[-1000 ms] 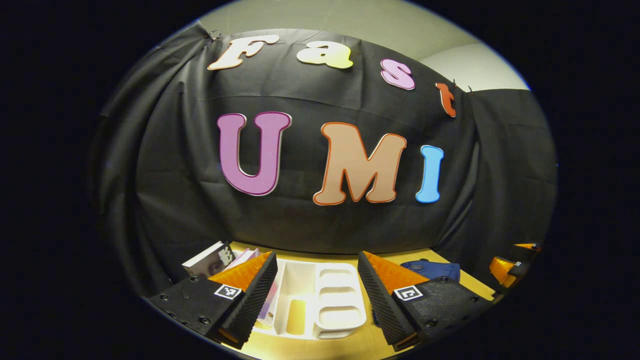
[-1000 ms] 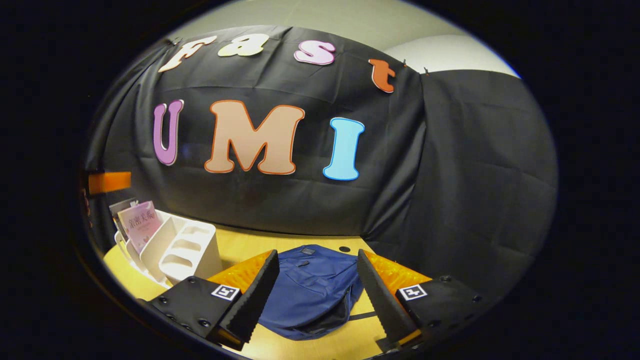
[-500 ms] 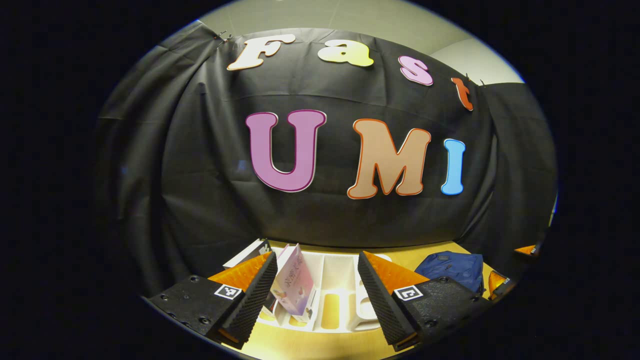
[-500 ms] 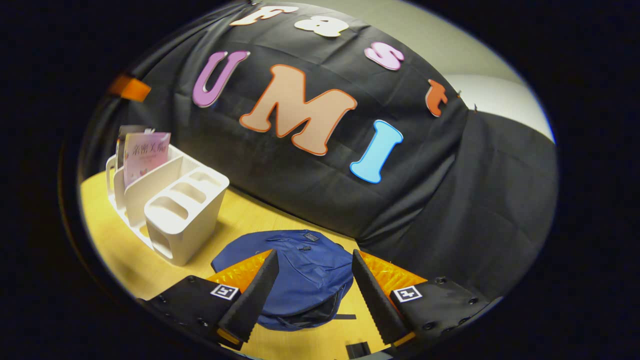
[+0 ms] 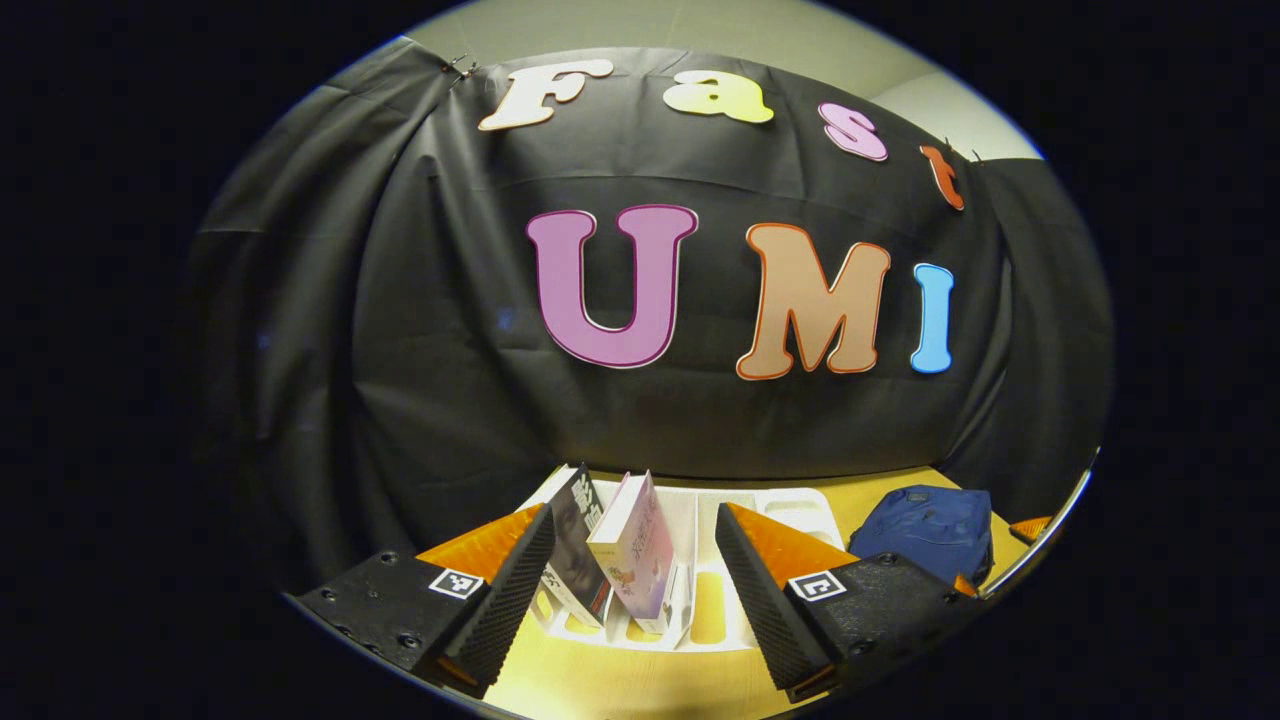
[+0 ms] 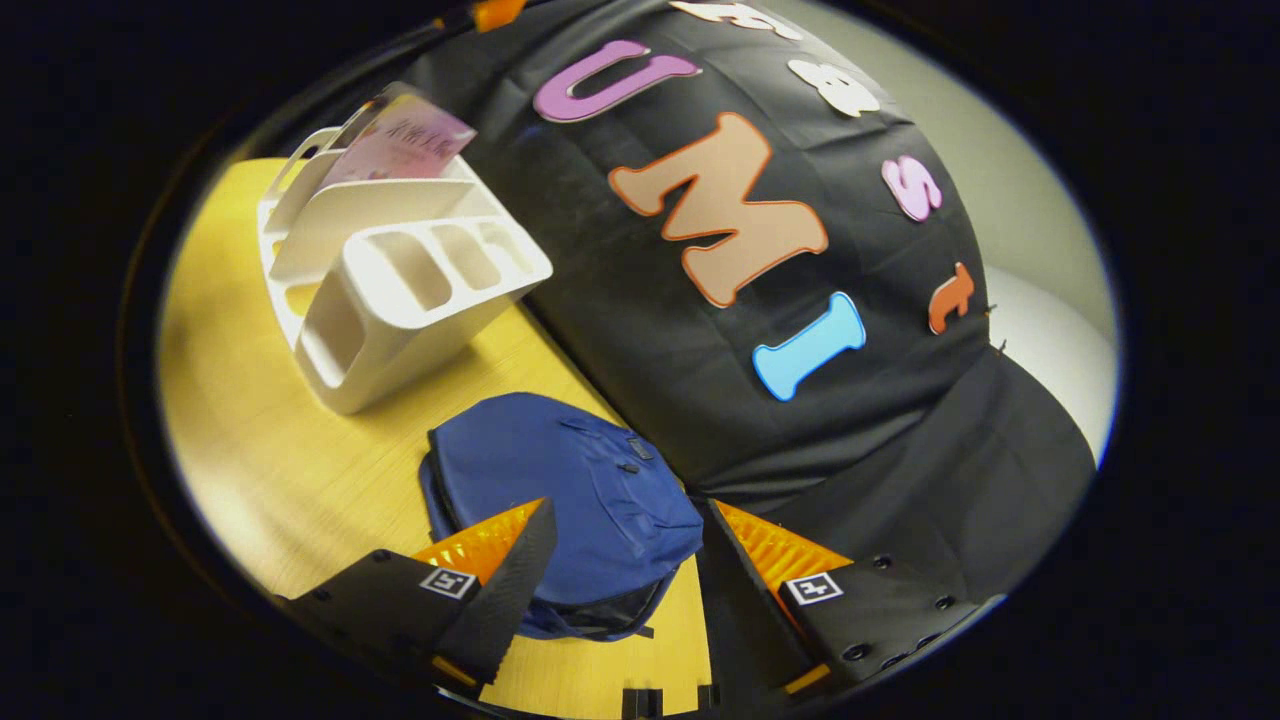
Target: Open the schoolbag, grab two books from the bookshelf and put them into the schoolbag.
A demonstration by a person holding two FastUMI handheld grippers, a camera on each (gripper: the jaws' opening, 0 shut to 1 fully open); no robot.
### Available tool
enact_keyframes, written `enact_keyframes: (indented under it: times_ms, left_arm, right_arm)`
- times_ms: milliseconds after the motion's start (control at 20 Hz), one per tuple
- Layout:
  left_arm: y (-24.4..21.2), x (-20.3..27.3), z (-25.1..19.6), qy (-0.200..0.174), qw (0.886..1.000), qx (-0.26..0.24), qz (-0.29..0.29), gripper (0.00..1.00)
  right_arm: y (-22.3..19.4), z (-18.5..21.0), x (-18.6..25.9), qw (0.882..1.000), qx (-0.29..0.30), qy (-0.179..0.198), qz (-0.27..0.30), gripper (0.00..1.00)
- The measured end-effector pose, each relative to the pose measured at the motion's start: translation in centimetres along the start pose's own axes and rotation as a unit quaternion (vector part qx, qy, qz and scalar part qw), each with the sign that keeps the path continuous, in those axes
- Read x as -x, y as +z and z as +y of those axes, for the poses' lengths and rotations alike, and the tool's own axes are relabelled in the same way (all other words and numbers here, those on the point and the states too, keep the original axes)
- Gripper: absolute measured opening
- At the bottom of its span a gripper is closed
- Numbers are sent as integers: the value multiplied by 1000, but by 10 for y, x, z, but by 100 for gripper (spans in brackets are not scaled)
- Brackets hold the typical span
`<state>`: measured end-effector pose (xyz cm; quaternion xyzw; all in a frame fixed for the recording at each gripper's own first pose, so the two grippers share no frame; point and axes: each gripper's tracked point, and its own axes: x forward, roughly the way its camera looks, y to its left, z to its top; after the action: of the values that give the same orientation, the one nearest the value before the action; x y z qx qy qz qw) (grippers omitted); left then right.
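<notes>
Left gripper view: left tongs (image 5: 635, 590) at 6 o'clock, spread wide, nothing between the fingers pressed or touched; two books in sight, one dark-covered book (image 5: 572, 548) and one pink-covered book (image 5: 635, 545), both upright with a slight tilt, side by side in the left slots of one white bookshelf (image 5: 745, 505); bookshelf stands on the yellow tabletop (image 5: 600, 685) against the black wall cloth (image 5: 420, 330); lower ends of both books hidden behind the bookshelf wall, dark book partly covered by the left finger; one blue schoolbag (image 5: 925, 530) at 4 o'clock on the tabletop, well apart from the bookshelf, its near edge cut off by the right finger; small orange bit at the far 4 o'clock rim, too small to tell what it is.

Right gripper view, tilted: right tongs (image 6: 625, 580) at 6 o'clock, also wide, holding nothing, hovering just above the schoolbag (image 6: 560, 480); schoolbag lies flat on the tabletop (image 6: 260, 440), its zip opening at the near edge looks partly gaping but hard to make out, near end hidden behind the fingers; bookshelf (image 6: 400, 270) at 10 o'clock, near the schoolbag but not touching; three small round-cornered pockets counted in its front block, longer slots behind; pink-covered book (image 6: 400, 145) sticks out of a rear slot, blurred; dark book behind it cannot be made out; wall cloth (image 6: 900, 450) fills 12 to 4 o'clock.
</notes>
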<state>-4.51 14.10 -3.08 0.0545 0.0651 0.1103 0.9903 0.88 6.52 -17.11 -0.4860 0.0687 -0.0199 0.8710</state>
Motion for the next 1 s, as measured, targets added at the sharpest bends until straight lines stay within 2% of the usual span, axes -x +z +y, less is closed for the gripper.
enact_keyframes:
  times_ms: [200, 250, 350, 450, 500, 550, 600, 850, 900, 1000]
  left_arm:
    - [-5, 0, 11, 0, 1000, -14, 5, 97]
    - [-7, 0, 13, 0, 1000, -18, 9, 92]
    - [-11, 0, 18, 0, 1000, -21, 14, 95]
    - [-16, -1, 21, 1, 1000, -20, 24, 94]
    - [-19, -1, 22, 2, 999, -18, 28, 95]
    - [-19, -2, 22, 1, 999, -16, 29, 92]
    - [-22, -3, 24, 1, 999, -16, 32, 92]
    - [-25, -8, 27, -1, 999, -25, 35, 95]
    - [-26, -8, 27, -1, 999, -24, 35, 95]
    - [-27, -9, 28, 0, 999, -17, 35, 94]
  right_arm:
    - [-11, 31, -2, 999, 36, 15, 12, 96]
    - [-14, 37, -4, 999, 41, 17, 17, 100]
    - [-20, 50, -7, 998, 50, 24, 29, 96]
    - [-23, 61, -11, 997, 63, 26, 35, 100]
    - [-26, 66, -14, 997, 70, 26, 36, 97]
    - [-29, 71, -17, 996, 77, 27, 38, 100]
    - [-30, 74, -22, 995, 84, 26, 39, 97]
    - [-40, 79, -36, 993, 103, 26, 52, 96]
    - [-39, 76, -39, 993, 105, 22, 50, 100]
    - [-36, 70, -44, 993, 107, 19, 47, 96]
